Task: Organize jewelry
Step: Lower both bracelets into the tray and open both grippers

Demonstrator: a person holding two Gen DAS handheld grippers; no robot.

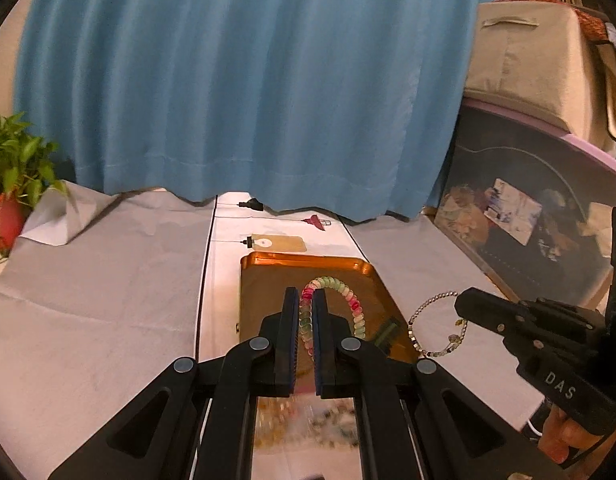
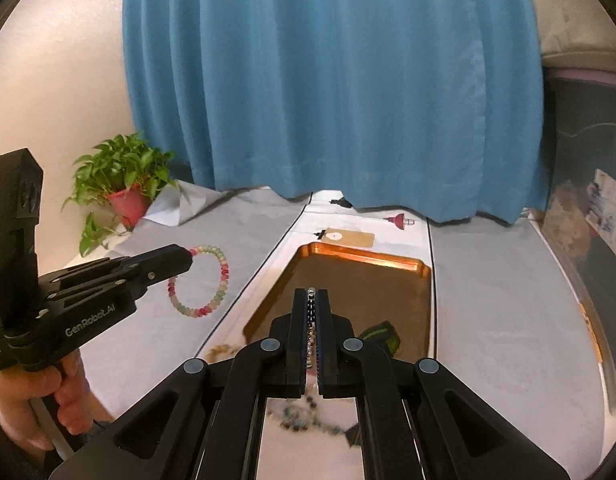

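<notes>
Both claws are pinching jewelry. Left claw (image 1: 305, 312) is pressed together on a bracelet of pink and green beads (image 1: 348, 300), which hangs in a loop in the air; right claw (image 2: 314, 312) is clamped on a thin silver bead bracelet (image 1: 432, 328), also lifted. Just ahead lies a copper tray (image 2: 368, 258) on the pale-covered bench (image 1: 107, 280), holding only a small dark green item (image 2: 382, 336). My judgement: neither bracelet is laid down yet, so placing is still to come. A blurred heap of more jewelry (image 2: 303, 412) waits below the claws.
</notes>
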